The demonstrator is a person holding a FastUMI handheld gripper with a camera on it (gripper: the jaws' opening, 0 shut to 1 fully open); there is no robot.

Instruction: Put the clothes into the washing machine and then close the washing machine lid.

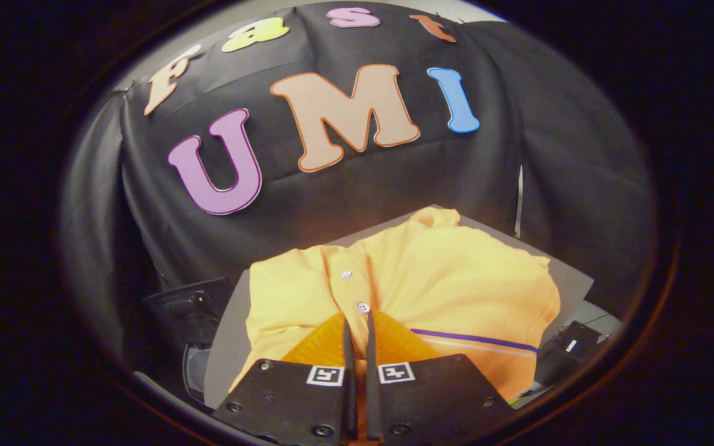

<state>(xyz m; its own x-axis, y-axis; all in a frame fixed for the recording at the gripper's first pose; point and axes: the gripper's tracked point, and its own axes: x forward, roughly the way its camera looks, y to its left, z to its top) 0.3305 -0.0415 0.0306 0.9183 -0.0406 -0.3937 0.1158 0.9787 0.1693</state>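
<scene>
1. Leftmost, we see a dark box-like unit [189, 306] beside the bench [228, 347]; we cannot tell whether it is the washing machine.
2. Centrally, our claw [357, 322] has its fingers drawn almost together, a thin slit between them, tips at the button placket of the yellow shirt [431, 279]; whether any cloth is pinched we cannot tell.
3. Rightward, the shirt lies heaped on the grey bench, a purple stripe [475, 339] along its hem.
4. So, we judge the task barely begun: loading the shirt and closing the lid both remain.
</scene>
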